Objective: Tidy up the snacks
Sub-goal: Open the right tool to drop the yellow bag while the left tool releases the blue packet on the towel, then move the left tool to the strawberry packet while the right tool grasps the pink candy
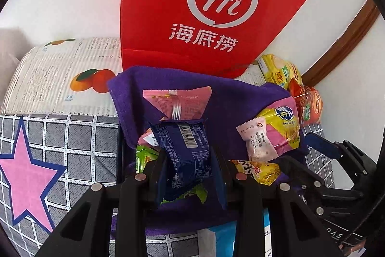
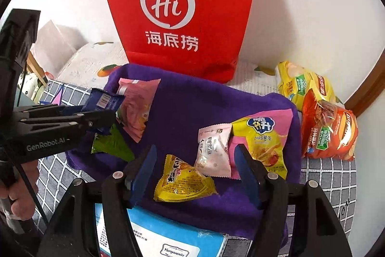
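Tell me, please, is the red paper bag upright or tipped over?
Upright: the red paper bag stands on its base behind the purple towel, logo facing forward.

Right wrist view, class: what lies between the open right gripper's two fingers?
A small yellow snack packet lies on the purple towel between the fingers of the right gripper; the right wrist view shows it, ungrasped.

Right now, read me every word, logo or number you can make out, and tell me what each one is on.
"Hi" and "海底捞": red paper bag.
"GenRobot.AI": left tool, side of its body.
"Yunyuexin": blue and white pack.
"SONY", partial and upside down: black device.
Barcode digits on the blue packet: too blurred.
Small print on the other snack packets: too small.
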Action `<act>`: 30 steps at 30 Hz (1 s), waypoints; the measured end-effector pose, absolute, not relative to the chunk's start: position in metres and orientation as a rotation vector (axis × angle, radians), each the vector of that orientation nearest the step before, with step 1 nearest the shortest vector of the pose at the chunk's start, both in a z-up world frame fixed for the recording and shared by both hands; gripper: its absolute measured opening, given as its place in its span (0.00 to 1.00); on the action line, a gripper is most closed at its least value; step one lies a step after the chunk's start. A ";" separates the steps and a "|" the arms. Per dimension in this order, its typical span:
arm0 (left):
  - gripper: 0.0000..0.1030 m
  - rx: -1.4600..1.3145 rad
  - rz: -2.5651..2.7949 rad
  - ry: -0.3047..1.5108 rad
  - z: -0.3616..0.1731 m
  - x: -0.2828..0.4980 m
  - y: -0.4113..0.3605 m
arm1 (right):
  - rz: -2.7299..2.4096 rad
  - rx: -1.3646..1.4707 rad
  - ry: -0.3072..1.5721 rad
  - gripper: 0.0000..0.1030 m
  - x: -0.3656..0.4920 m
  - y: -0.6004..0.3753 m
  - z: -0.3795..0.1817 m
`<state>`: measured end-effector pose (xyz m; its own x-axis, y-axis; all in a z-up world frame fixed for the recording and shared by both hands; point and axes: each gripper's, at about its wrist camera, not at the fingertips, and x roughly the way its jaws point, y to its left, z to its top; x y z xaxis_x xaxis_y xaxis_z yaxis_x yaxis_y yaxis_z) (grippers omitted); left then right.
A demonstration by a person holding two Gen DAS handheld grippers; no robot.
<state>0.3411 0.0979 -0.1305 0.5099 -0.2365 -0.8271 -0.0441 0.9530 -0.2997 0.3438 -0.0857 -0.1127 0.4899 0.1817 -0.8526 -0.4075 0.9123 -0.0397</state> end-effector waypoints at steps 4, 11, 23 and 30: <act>0.32 -0.306 -0.123 1.037 -0.130 0.342 0.099 | 0.350 -0.249 0.993 0.65 0.344 -0.086 -0.112; 0.43 -0.313 -0.139 1.013 -0.122 0.337 0.101 | 0.364 -0.234 0.984 0.65 0.341 -0.086 -0.106; 0.44 -0.247 -0.125 0.917 -0.092 0.319 0.093 | 0.307 -0.142 0.844 0.65 0.308 -0.103 -0.071; 0.44 -0.216 -0.158 0.872 -0.073 0.304 0.082 | 0.302 -0.069 0.928 0.63 0.250 -0.127 -0.082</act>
